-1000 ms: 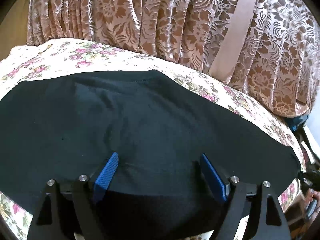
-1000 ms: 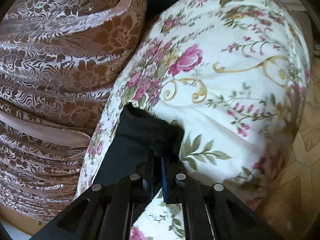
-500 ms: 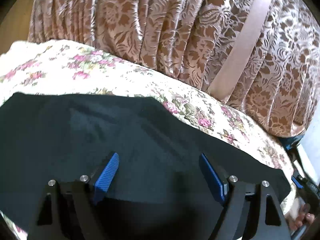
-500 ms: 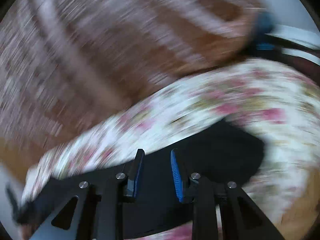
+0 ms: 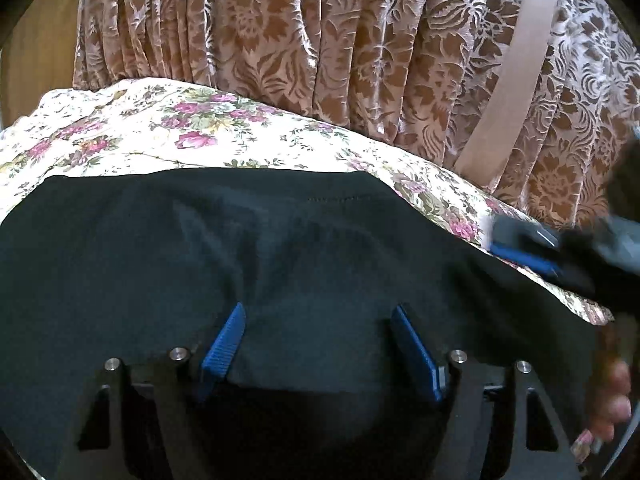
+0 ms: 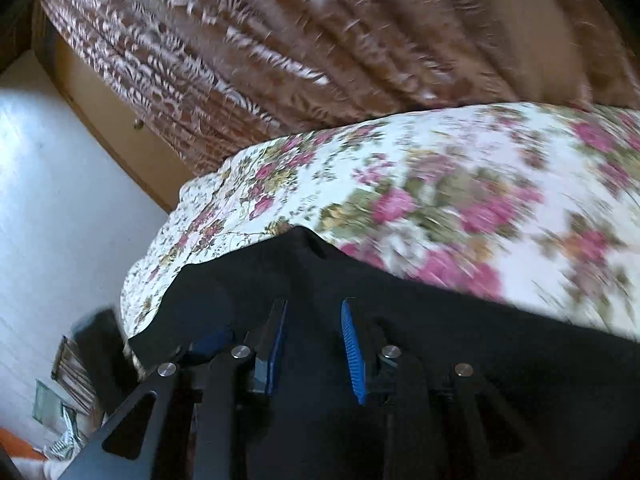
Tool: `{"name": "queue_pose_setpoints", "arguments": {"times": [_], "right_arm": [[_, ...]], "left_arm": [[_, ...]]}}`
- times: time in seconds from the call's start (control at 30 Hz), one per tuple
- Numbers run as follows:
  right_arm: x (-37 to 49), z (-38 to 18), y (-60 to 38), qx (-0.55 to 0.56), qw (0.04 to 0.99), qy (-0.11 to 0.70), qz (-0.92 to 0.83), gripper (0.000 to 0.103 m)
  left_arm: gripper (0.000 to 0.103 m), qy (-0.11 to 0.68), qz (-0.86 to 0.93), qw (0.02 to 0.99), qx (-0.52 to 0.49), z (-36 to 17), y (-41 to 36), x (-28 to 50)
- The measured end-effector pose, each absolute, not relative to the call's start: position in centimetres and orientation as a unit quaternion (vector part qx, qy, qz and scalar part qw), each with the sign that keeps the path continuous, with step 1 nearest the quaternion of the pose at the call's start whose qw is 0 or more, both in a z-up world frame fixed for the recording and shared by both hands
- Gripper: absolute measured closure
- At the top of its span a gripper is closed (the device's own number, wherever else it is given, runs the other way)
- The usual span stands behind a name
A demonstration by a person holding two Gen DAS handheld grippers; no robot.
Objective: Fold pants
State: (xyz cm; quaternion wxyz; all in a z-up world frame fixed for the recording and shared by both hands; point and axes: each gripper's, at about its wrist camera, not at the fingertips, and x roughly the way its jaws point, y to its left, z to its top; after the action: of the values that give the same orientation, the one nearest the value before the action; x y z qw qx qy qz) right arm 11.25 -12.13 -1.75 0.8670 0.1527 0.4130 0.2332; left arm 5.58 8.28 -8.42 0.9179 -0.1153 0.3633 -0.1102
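Observation:
Black pants point(image 5: 280, 248) lie spread flat on a floral bedspread point(image 5: 168, 136). My left gripper point(image 5: 320, 320) hangs low over their near part. Its jaws are wide and closing, with cloth under the gap and neither blue pad pressing on it. At the right edge of the left wrist view my right gripper point(image 5: 520, 256) shows blurred above the pants' far right edge. In the right wrist view the right gripper point(image 6: 314, 320) stands a little open over the pants point(image 6: 440, 340), near a folded corner point(image 6: 304, 236), with nothing pinched.
Brown velvet patterned drapery point(image 5: 320, 40) with a pale band point(image 5: 512, 80) hangs behind the bed. A person's hand point(image 5: 612, 396) shows at the lower right. In the right wrist view there is a white wall point(image 6: 60, 200) and clutter point(image 6: 72, 380) beside the bed's left end.
The right gripper let go of the pants' corner, swung fast across the bed while rolling, and now hovers a little open over the pants. It has entered the left wrist view. Left jaws narrowed slightly.

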Motion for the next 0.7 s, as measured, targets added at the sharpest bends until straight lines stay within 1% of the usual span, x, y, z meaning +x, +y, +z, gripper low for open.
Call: {"name": "queue_pose_setpoints", "arguments": {"times": [0.13,0.27,0.37,0.43,0.47,0.53,0.6,0.7], "right_arm": [[15.7,-2.5,-8.9,0.135,0.862,0.429,0.234,0.075],[18.6,-3.7,-6.8,0.109,0.855,0.451,0.232,0.075],[19.5,-4.6,-6.1,0.084,0.848,0.467,0.236,0.075],[19.9,-5.2,-6.3,0.098,0.841,0.474,0.244,0.075],[20.2,-5.4,-6.5,0.11,0.838,0.475,0.245,0.075],[20.6,-5.7,-6.7,0.122,0.838,0.476,0.238,0.079],[21.1,-6.1,-6.3,0.119,0.84,0.479,0.226,0.088],[21.5,-6.3,-5.2,0.088,0.849,0.477,0.211,0.093]], "left_arm": [[0.027,0.355,-0.11,0.923,-0.101,-8.7,7.9,5.3],[0.027,0.365,-0.103,0.92,-0.101,-7.9,8.5,5.3],[0.026,0.351,-0.037,0.933,-0.064,-7.3,9.6,5.1],[0.023,0.36,-0.013,0.931,-0.059,-7.8,10.6,5.6],[0.023,0.377,-0.016,0.923,-0.067,-8.6,11.1,6.1],[0.021,0.372,-0.024,0.925,-0.075,-9.0,11.5,6.1],[0.02,0.372,-0.021,0.926,-0.063,-9.0,11.2,6.2],[0.019,0.368,-0.018,0.928,-0.057,-9.2,11.0,6.1]]}}
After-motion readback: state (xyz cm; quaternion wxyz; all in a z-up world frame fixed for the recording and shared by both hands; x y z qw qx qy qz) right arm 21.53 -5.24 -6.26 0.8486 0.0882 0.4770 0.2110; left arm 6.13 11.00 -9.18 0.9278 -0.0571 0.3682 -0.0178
